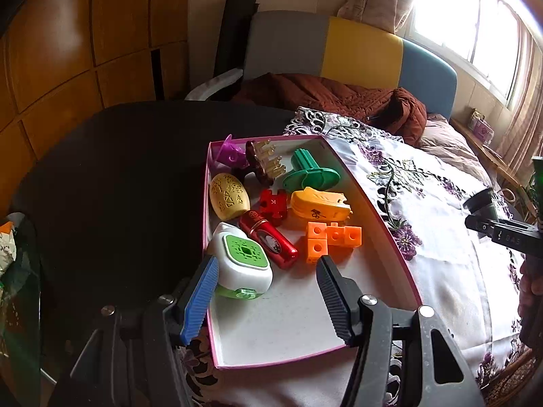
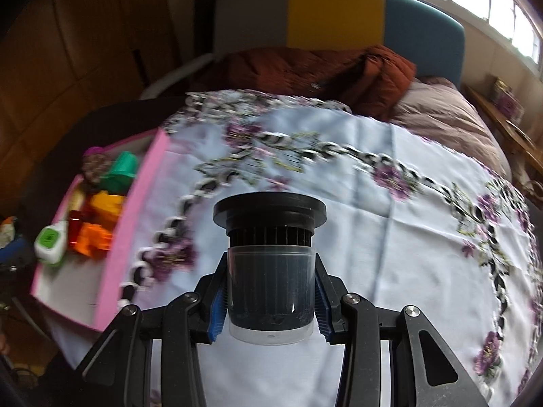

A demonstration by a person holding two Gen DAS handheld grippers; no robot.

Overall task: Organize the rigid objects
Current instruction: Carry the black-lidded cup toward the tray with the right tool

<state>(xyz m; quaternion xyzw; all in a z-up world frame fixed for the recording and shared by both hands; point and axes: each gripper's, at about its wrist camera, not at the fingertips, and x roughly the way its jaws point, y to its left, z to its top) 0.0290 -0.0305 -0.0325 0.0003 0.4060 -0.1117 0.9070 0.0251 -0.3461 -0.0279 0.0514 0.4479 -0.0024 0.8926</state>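
A "K" shows on the red block (image 1: 273, 204) among toys in the pink-rimmed cardboard box (image 1: 380, 217). The left gripper (image 1: 264, 291) fingers gape, empty; the right gripper (image 2: 270, 300) fingers clamp a black-capped clear jar (image 2: 270, 271), possibly ribbed.

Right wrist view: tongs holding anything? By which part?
Yes. The right tongs grip the black-capped clear container by its clear body, below the cap. Left tongs hold nothing.

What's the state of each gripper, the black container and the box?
left gripper: open, empty, at the box's near left wall
right gripper: shut on the black container, above the tablecloth
black container: held, lid on, outside the box
pink box: open-topped, toys crowded at the far end, near end bare
white and green gadget: lying in the box
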